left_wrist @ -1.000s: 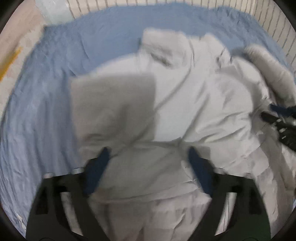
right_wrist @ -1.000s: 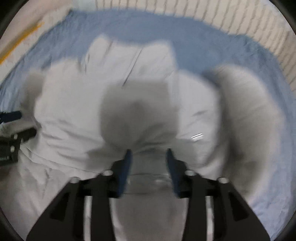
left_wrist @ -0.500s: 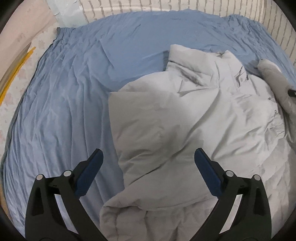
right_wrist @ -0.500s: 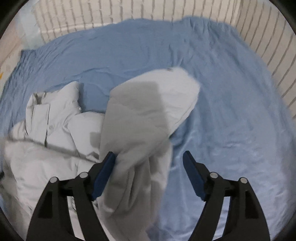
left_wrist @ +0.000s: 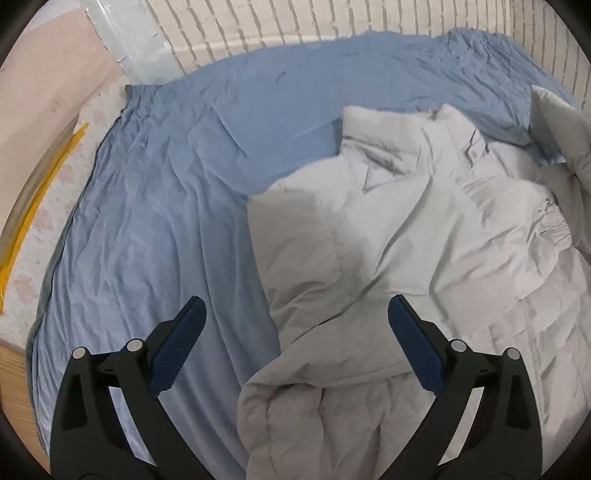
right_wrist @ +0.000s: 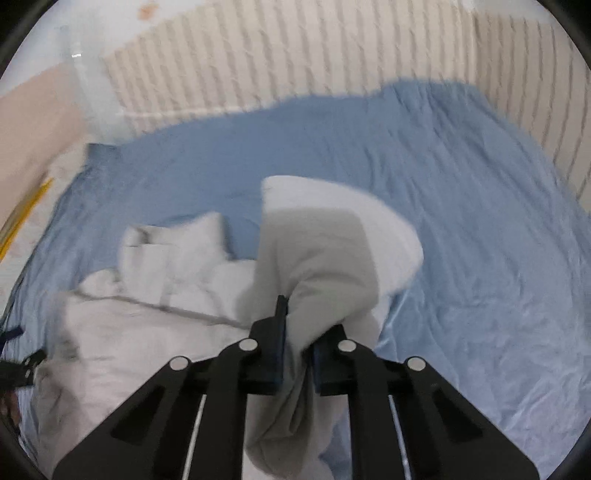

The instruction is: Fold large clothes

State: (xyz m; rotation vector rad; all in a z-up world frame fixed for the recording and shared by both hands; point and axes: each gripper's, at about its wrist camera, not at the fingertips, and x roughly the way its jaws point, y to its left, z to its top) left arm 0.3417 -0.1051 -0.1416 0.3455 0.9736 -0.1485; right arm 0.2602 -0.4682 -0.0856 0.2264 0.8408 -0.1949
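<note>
A pale grey padded jacket (left_wrist: 424, 229) lies crumpled on a blue bed sheet (left_wrist: 166, 221), its collar toward the wall. My left gripper (left_wrist: 295, 310) hovers open above the jacket's near fold, its blue pads wide apart and touching nothing. In the right wrist view the jacket body (right_wrist: 155, 317) lies to the left. One sleeve (right_wrist: 332, 243) is lifted off the sheet (right_wrist: 461, 221). My right gripper (right_wrist: 301, 332) is closing its jaws, and the pads pinch that sleeve's fabric. The raised sleeve (left_wrist: 561, 125) also shows at the right edge of the left wrist view.
A white brick-pattern wall (left_wrist: 332, 22) borders the bed at the back and right. A clear plastic bag (left_wrist: 136, 44) leans at the far left corner. Yellow strips (left_wrist: 33, 206) lie on the floor to the left. A wooden edge (left_wrist: 11, 376) shows at lower left.
The right gripper let go of the jacket, opened wide over the sleeve, then closed on it and lifted it. The left gripper stayed open and drew back and up from the jacket.
</note>
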